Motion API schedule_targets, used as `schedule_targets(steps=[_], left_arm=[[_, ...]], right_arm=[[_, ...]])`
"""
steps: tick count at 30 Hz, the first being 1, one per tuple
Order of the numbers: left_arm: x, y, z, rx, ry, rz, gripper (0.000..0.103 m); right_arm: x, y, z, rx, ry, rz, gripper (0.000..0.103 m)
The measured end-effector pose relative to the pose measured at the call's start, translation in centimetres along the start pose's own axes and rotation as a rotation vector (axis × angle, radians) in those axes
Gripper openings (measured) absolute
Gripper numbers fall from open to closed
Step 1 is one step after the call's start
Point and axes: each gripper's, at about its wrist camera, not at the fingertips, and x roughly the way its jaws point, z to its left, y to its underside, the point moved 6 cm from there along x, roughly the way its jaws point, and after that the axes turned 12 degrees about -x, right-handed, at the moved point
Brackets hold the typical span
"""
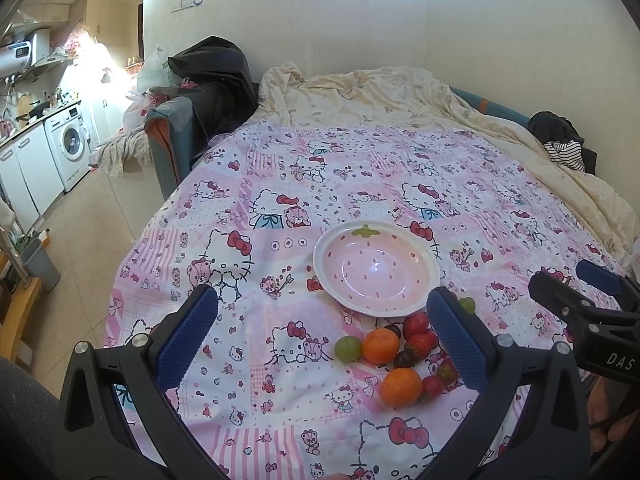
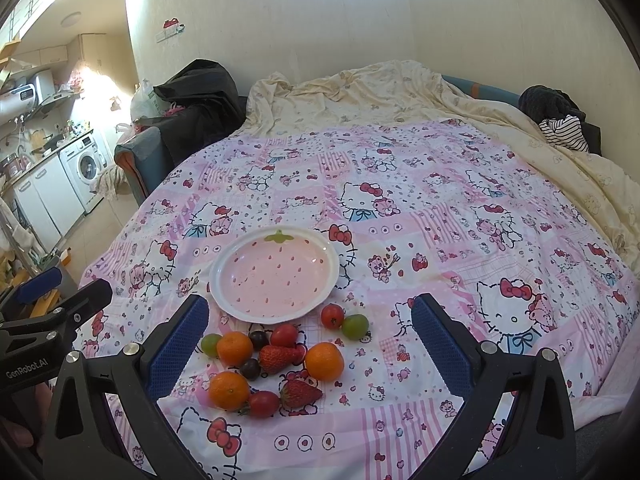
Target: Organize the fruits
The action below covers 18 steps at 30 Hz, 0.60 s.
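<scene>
While both grippers hang above the near edge of the bed, the left gripper (image 1: 320,336) and right gripper (image 2: 310,340) stand spread wide and grasp nothing, apparently ready to choose a first fruit. Loose fruit lies on the cartoon-cat quilt (image 2: 440,208): tangerines (image 2: 324,361), strawberries (image 2: 280,358), cherry tomatoes (image 2: 332,316), green grapes (image 2: 355,326) and dark grapes (image 2: 251,368). At twelve o'clock from the cluster, nearly touching it, sits the strawberry-patterned plate (image 2: 224,276), holding no fruit.
</scene>
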Motion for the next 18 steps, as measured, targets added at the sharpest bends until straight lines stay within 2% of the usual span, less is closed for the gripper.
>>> schedule_targets(steps=[18], left_arm=[[-0.01, 0.31, 0.04, 0.003, 0.001, 0.005, 0.103]], right_arm=[[0.33, 0.29, 0.28, 0.0, -0.009, 0.009, 0.103]])
